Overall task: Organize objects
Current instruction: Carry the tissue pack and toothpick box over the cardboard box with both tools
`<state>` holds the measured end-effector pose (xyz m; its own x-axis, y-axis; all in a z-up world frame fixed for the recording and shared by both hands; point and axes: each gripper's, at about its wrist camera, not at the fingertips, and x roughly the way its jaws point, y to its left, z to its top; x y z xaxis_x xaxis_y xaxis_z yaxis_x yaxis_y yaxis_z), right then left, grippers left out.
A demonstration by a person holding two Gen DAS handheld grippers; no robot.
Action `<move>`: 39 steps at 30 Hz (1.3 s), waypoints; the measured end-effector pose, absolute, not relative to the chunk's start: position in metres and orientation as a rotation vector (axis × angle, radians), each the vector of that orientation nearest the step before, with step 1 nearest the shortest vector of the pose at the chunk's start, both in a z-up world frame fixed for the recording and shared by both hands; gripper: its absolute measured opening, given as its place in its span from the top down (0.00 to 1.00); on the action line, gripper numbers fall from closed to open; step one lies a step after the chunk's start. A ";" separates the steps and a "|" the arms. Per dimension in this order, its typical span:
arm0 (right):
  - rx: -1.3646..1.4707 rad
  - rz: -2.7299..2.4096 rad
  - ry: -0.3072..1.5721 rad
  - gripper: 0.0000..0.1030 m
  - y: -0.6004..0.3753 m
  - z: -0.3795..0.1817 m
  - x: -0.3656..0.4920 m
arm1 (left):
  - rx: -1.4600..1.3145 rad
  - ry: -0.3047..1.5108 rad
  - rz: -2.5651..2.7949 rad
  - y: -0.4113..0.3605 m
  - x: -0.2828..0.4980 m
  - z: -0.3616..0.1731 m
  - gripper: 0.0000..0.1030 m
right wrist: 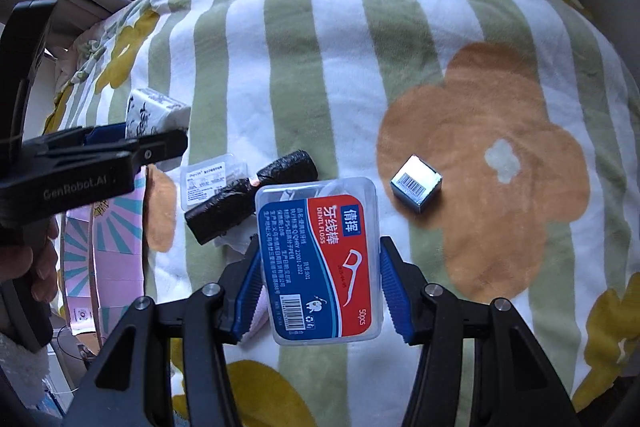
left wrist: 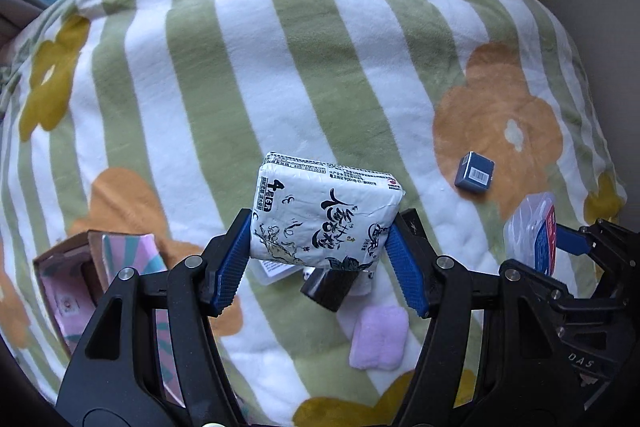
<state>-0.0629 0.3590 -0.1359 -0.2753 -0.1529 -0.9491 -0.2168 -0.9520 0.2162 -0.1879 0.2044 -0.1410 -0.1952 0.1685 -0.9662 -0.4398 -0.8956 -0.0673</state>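
My left gripper [left wrist: 320, 247] is shut on a white tissue pack [left wrist: 324, 215] with black lettering, held above the blanket; the pack also shows in the right wrist view [right wrist: 154, 111]. My right gripper [right wrist: 318, 267] is shut on a clear dental floss box [right wrist: 320, 259] with a red and blue label; it also shows in the left wrist view [left wrist: 534, 231]. A small blue box [left wrist: 474, 173] with a barcode lies on an orange flower, to the right of both grippers [right wrist: 416, 183]. A black roll [right wrist: 250, 197] and a clear flat case [right wrist: 208, 183] lie between the grippers.
A striped flower blanket [left wrist: 320, 75] covers the bed. A pink patterned open box [left wrist: 80, 283] sits at the left, also in the right wrist view [right wrist: 108, 247]. A lilac soft pad [left wrist: 378, 339] lies below the left gripper. The black roll shows under the tissue pack [left wrist: 328, 287].
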 end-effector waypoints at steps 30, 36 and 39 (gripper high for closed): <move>-1.670 2.637 0.132 0.51 0.214 -0.025 -0.028 | -1.600 -0.105 2.517 0.031 -0.047 -0.053 0.40; -1.681 2.674 0.080 0.51 0.200 -0.018 -0.032 | -1.592 -0.162 2.561 0.016 -0.041 -0.044 0.40; -1.694 2.706 0.044 0.51 0.188 -0.015 -0.040 | -1.602 -0.206 2.595 0.002 -0.039 -0.042 0.40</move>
<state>-0.0400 0.1885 -0.0149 -0.4358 -0.0578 -0.8982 0.0286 -0.9983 0.0504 -0.0391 0.0018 -0.0417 -0.4478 0.1424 -0.8827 -0.0015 -0.9873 -0.1586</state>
